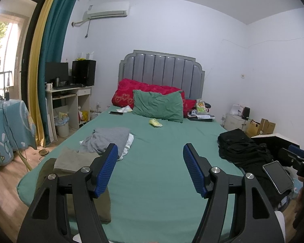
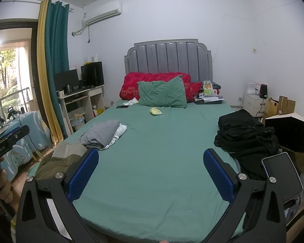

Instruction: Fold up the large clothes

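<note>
- Both the left gripper [image 1: 150,169] and right gripper [image 2: 151,174] hover with jaws spread wide, grasping nothing, above the green bed [image 2: 162,162].
- Olive clothes [image 1: 71,162] lie folded at left; a black heap [image 2: 245,139] waits unfolded at right.
- Beyond, grey and white garments [image 2: 103,133] sit rumpled, suggesting most folding remains.

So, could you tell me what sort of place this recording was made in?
Almost certainly a lived-in home bedroom: a bed with a grey padded headboard and pillows, a computer desk beside the curtains, and clothes piles on the sheet.
</note>
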The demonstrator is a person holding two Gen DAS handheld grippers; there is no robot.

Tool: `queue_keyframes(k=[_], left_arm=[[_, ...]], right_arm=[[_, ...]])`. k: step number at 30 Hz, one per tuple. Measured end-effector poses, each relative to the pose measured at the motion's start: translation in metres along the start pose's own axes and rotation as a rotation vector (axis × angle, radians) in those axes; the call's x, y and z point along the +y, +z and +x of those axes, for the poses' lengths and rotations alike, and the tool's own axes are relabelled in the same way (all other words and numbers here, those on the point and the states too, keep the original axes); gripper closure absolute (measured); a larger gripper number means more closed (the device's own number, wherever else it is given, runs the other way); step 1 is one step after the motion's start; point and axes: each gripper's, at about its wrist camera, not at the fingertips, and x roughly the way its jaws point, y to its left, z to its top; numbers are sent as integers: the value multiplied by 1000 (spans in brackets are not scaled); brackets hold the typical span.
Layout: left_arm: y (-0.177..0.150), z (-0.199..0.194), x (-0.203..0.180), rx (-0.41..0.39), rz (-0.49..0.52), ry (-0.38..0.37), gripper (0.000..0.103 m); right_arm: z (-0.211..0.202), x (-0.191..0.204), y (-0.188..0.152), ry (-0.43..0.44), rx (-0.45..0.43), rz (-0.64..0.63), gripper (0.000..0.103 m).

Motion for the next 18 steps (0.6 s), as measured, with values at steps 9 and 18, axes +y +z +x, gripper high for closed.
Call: queue_keyframes(k=[9, 18], left_arm=[[-1, 0, 0, 3, -3, -3, 33], [-1, 0, -3, 1, 9, -5, 33]], right_arm=[[1, 4, -4, -10, 9, -1, 1], [3, 7, -4, -14, 14, 1, 1]])
